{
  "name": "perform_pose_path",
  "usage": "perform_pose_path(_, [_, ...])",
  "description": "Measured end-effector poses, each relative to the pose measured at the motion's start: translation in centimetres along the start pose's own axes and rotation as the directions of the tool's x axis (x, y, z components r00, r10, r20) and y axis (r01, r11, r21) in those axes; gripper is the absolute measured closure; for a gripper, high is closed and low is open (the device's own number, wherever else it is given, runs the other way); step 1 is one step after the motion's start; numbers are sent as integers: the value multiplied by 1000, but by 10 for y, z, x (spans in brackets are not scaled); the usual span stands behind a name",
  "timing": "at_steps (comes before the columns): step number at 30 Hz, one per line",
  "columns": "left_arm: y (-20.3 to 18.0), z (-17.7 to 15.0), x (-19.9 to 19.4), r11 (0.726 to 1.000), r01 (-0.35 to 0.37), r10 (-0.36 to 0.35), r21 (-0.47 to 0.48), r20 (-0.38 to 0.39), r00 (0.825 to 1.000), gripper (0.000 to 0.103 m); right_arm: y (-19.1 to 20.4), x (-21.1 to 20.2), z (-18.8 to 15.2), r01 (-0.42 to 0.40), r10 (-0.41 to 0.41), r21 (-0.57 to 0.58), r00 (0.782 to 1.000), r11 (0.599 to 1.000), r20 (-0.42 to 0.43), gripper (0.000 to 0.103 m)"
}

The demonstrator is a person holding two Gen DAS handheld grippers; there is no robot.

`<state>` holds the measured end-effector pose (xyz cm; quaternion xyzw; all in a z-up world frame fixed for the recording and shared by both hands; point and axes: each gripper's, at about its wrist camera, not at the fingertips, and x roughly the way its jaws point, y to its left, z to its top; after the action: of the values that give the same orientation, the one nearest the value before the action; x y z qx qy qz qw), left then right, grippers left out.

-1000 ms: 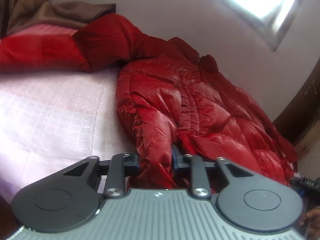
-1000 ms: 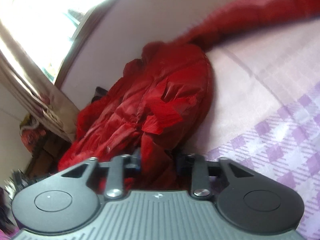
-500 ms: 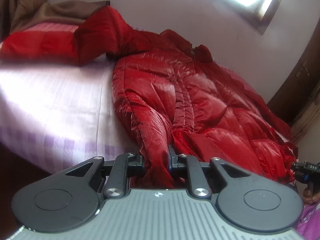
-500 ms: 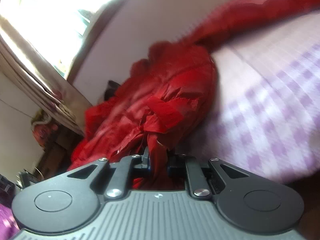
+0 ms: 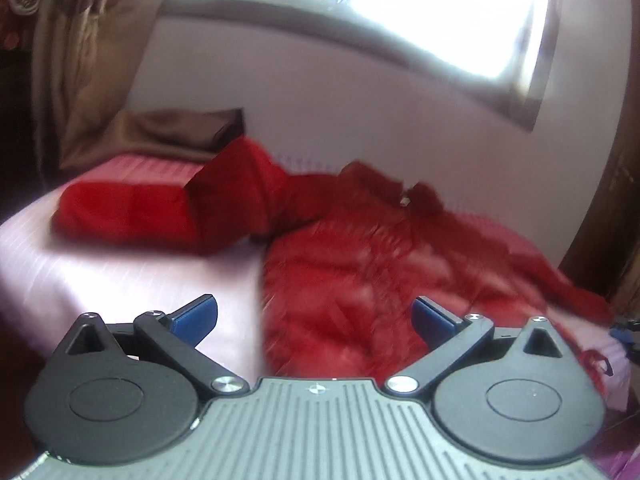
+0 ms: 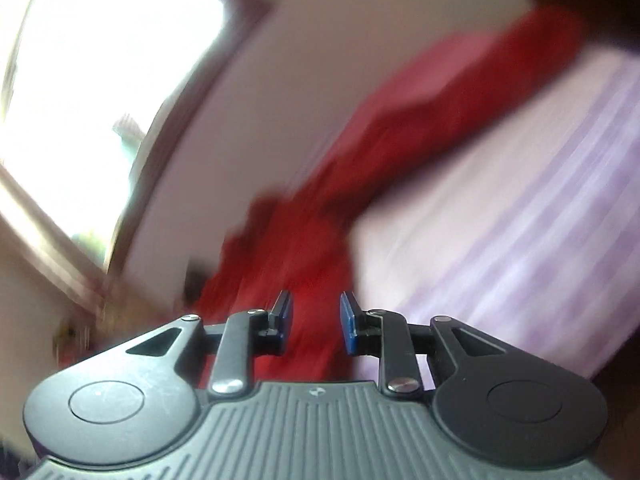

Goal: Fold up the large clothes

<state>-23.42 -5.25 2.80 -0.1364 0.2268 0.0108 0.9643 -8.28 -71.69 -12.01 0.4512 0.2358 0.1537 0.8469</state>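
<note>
Left tool [image 5: 314,314]: jaws spread wide, blue pads [image 5: 196,314] bare, nothing between them. Half a second ago they were pinched on a ridge of red fabric; that grip is let go.
Right tool [image 6: 312,322]: jaws parted to a moderate gap, narrower than the left, with nothing clamped that I can make out. It too was closed on red cloth half a second ago. View heavily motion-blurred.
Jacket [image 5: 360,272]: red quilted puffer, lying on the bed [image 5: 120,280], toward the wall side under the window [image 5: 400,12]. No longer lifted at the near edge; it rests on the sheet on its own. One sleeve [image 5: 248,196] runs up-left toward the red pillow [image 5: 124,210].
Jacket, right view [image 6: 304,264]: seen only as a red smear ahead of the tool tips, sleeve streaking up-right. Details cannot be told.
Change: both grips released almost together; both cameras pulled back and up, more of wall and window in frame.
Meaning (judgement): the drag or straightening pull on the hem looks finished, garment set down. Folding proper not yet visible: body reads as one spread layer, sleeve still out.
Next (judgement): regrasp likely at sleeve or side edge to bring it over the body.
Risk (judgement): slick shell fabric may slide or spring open once released.
</note>
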Motion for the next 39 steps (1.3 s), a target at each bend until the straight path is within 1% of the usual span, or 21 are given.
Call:
perform_pose_path(1, [-6, 6, 5, 1000, 7, -7, -2, 15, 1000, 1, -13, 1, 18, 17, -19, 45, 999, 999, 38, 68])
perform_pose_path(2, [-12, 10, 11, 1000, 17, -16, -5, 25, 1000, 1, -26, 4, 36, 29, -34, 74, 997, 997, 72, 64])
perform_pose_path(4, [-25, 17, 24, 998, 62, -61, -21, 33, 998, 1, -46, 11, 66, 110, -125, 116, 982, 987, 138, 49])
perform_pose_path(6, [-39, 21, 34, 995, 95, -93, -28, 46, 995, 1, -61, 20, 87, 139, -162, 144, 973, 980, 165, 41])
perform_pose_path(10, [-74, 22, 52, 992, 128, -128, 4, 54, 990, 1, -89, 42, 116, 227, -277, 244, 941, 943, 195, 40])
perform_pose_path(12, [-86, 21, 60, 990, 136, -137, 29, 43, 990, 1, -96, 50, 124, 213, -278, 275, 934, 938, 226, 40])
perform_pose_path(14, [-97, 20, 69, 989, 133, -136, 63, 29, 990, 1, -97, 56, 130, 232, -308, 291, 917, 928, 254, 39])
perform_pose_path(17, [-105, 17, 79, 988, 129, -130, 86, 12, 991, 1, -101, 62, 135, 217, -326, 334, 891, 917, 316, 38])
perform_pose_path(18, [-106, 16, 82, 988, 126, -127, 85, 7, 992, 1, -101, 66, 136, 216, -327, 329, 885, 919, 331, 40])
perform_pose_path(20, [-104, 14, 87, 990, 124, -124, 70, 0, 992, 1, -102, 73, 141, 267, -367, 315, 873, 911, 321, 54])
perform_pose_path(21, [-101, 14, 90, 991, 121, -121, 60, -5, 993, 1, -104, 74, 141, 293, -386, 312, 872, 904, 300, 73])
perform_pose_path(22, [-98, 14, 92, 992, 116, -116, 46, -10, 993, 1, -109, 80, 144, 306, -395, 314, 876, 899, 276, 86])
perform_pose_path(23, [-94, 14, 94, 993, 112, -111, 32, -15, 994, 1, -112, 83, 146, 301, -388, 313, 881, 901, 270, 89])
perform_pose_path(25, [-84, 16, 96, 995, 97, -97, -4, -19, 995, 1, -108, 87, 154, 311, -398, 314, 878, 897, 267, 96])
perform_pose_path(26, [-78, 18, 95, 996, 92, -92, -22, -17, 996, 1, -102, 84, 157, 288, -378, 314, 883, 905, 280, 97])
perform_pose_path(27, [-72, 19, 95, 995, 86, -87, -43, -13, 996, 1, -90, 82, 158, 241, -332, 299, 891, 923, 309, 97])
perform_pose_path(29, [-60, 23, 93, 993, 76, -77, -87, 2, 997, 1, -45, 87, 165, 166, -228, 200, 909, 966, 349, 97])
perform_pose_path(31, [-51, 26, 90, 992, 61, -59, -111, 16, 998, 1, 9, 101, 167, 94, -119, 89, 930, 992, 347, 97])
perform_pose_path(33, [-49, 27, 88, 995, 37, -35, -93, 22, 999, 1, 62, 120, 159, 21, -17, -10, 952, 1000, 307, 97])
perform_pose_path(35, [-49, 26, 83, 998, 21, -19, -67, 36, 999, 1, 111, 144, 143, -52, 74, -94, 965, 994, 250, 97])
perform_pose_path(39, [-49, 20, 74, 1000, 12, -10, -27, 51, 999, 1, 185, 199, 88, -187, 205, -167, 974, 968, 99, 97])
